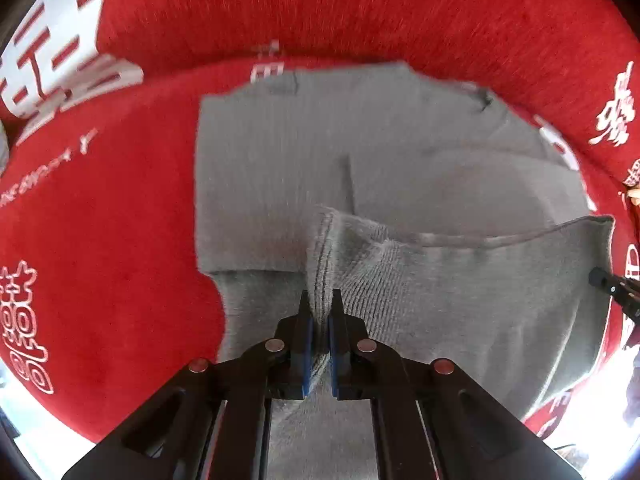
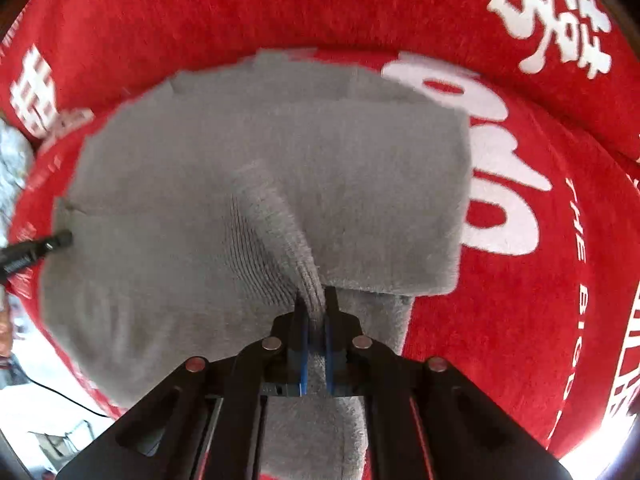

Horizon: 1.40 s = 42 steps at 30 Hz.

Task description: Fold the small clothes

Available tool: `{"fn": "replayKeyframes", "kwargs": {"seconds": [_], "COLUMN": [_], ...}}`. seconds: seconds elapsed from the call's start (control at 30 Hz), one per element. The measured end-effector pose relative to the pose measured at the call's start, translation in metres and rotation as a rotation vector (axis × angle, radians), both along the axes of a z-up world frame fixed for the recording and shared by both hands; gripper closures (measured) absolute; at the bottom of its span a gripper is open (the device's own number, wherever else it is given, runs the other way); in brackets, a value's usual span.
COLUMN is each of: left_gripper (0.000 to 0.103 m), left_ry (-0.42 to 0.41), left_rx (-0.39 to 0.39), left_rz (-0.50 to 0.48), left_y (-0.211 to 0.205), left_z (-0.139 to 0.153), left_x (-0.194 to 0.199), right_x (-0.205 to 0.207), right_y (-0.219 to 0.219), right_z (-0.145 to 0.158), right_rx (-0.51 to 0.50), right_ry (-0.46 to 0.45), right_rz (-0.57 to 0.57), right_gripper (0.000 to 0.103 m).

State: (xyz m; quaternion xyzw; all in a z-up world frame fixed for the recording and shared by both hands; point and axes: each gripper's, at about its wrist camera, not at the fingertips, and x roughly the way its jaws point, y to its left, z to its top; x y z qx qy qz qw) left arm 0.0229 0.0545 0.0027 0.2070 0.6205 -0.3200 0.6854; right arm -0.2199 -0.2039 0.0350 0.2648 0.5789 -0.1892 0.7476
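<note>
A grey knitted garment [image 1: 360, 152] lies on a red cloth [image 1: 120, 220] with white characters. Its near ribbed hem is lifted off the cloth and stretched between my two grippers. My left gripper [image 1: 320, 300] is shut on the hem near its left end. My right gripper [image 2: 316, 298] is shut on the hem near its right end; the garment [image 2: 260, 152] spreads out beyond it. The tip of the right gripper shows at the right edge of the left wrist view [image 1: 600, 278]. The tip of the left gripper shows at the left edge of the right wrist view [image 2: 60, 240].
The red cloth [image 2: 520, 300] covers the surface all round the garment and rises at the back. A crumpled pale thing [image 2: 12, 160] lies at the far left of the right wrist view. Bright floor and a thin cable [image 2: 60, 394] show below the cloth's near edge.
</note>
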Motion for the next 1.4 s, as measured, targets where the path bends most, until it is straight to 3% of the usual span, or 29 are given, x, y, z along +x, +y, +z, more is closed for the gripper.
{"fn": "replayKeyframes", "kwargs": {"seconds": [0.23,0.33,0.47,0.57,0.7,0.77,0.8,0.83,0.87,0.9,0.93,1.07,1.17,1.23,1.4], "left_gripper": [0.096,0.096,0.096,0.096,0.096,0.094,0.084,0.061,0.044,0.023,0.023,0.023,0.023,0.023,0.023], "left_ry": [-0.108,-0.186,-0.232,-0.235,-0.203,-0.234,-0.251,-0.279,-0.311,-0.345,-0.372,-0.279,-0.224,-0.162,-0.020], "left_rx": [-0.118,-0.146,-0.107,-0.032,0.073,0.079,0.084,0.114,0.146,0.177,0.195,0.173,0.141,0.123,0.138], "left_rz": [0.027,0.027,0.043,0.077,0.125,0.144,0.149,0.158,0.171,0.189,0.211,0.257,0.246,0.242,0.260], "left_y": [-0.012,-0.037,-0.070,-0.091,-0.106,-0.108,-0.109,-0.110,-0.109,-0.106,-0.100,-0.072,-0.049,-0.030,0.018], "left_z": [0.071,0.085,0.060,0.020,-0.037,-0.044,-0.045,-0.045,-0.044,-0.042,-0.038,-0.023,-0.009,-0.006,-0.012], "left_x": [0.021,0.044,0.072,0.087,0.092,0.092,0.093,0.095,0.099,0.103,0.109,0.125,0.118,0.109,0.065], "right_x": [0.020,0.042,0.081,0.102,0.111,0.112,0.112,0.112,0.111,0.109,0.106,0.089,0.070,0.053,-0.002], "right_y": [-0.018,-0.042,-0.077,-0.097,-0.111,-0.114,-0.116,-0.117,-0.118,-0.119,-0.122,-0.136,-0.133,-0.121,-0.083], "right_z": [0.067,0.075,0.041,-0.001,-0.053,-0.063,-0.065,-0.065,-0.063,-0.060,-0.059,-0.053,-0.041,-0.030,-0.023], "right_rx": [-0.037,-0.042,0.019,0.063,0.146,0.153,0.154,0.151,0.125,0.091,0.067,0.037,0.126,0.190,0.328], "right_ry": [-0.154,-0.186,-0.185,-0.137,-0.075,-0.068,-0.075,-0.076,-0.061,-0.039,-0.024,0.027,-0.049,-0.085,-0.088], "right_rz": [0.014,-0.004,-0.055,-0.087,-0.172,-0.191,-0.206,-0.215,-0.232,-0.256,-0.285,-0.385,-0.381,-0.341,-0.304], "right_gripper": [0.097,0.097,0.097,0.097,0.097,0.097,0.096,0.096,0.095,0.084,0.074,0.071,0.065,0.054,0.053]}}
